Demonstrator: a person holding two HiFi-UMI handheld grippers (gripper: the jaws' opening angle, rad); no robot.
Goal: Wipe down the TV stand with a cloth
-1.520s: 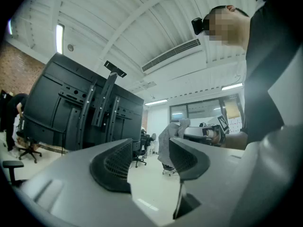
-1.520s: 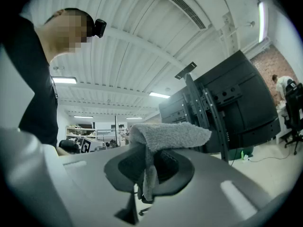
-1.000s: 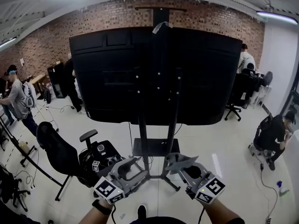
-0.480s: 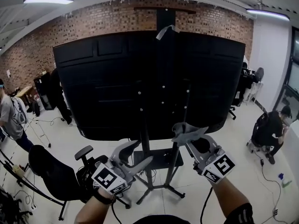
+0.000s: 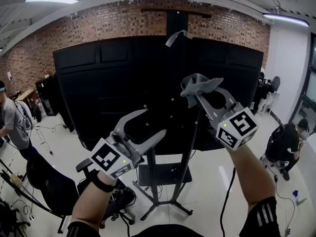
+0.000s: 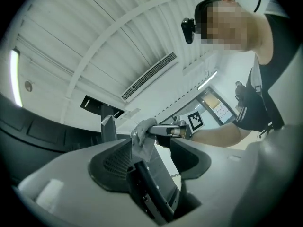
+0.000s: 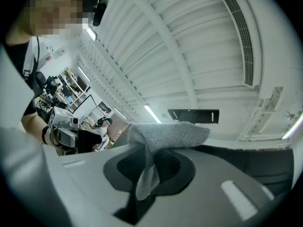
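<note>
The black TV (image 5: 113, 83) shows its back, mounted on a black stand with upright posts (image 5: 152, 181) and a low shelf (image 5: 163, 174). My right gripper (image 5: 198, 97) is raised in front of the TV's upper right part. It is shut on a grey cloth (image 5: 197, 85), which bunches over the fingertips in the right gripper view (image 7: 165, 136). Its jaws have just been opening slightly, and the cloth stays pinched between them. My left gripper (image 5: 154, 122) is lower, at the TV's bottom edge, open and holding nothing. The left gripper view shows the cloth (image 6: 142, 134) on the right gripper.
A black office chair (image 5: 54, 181) stands at lower left near the stand's feet. One person (image 5: 12, 117) stands far left and another (image 5: 286, 142) crouches at the right. A brick wall (image 5: 98, 26) runs behind the TV. A cable (image 5: 229, 191) trails on the white floor.
Both grippers have risen from floor level near the stand's base to the back of the TV. The right one, carrying the cloth, went higher.
</note>
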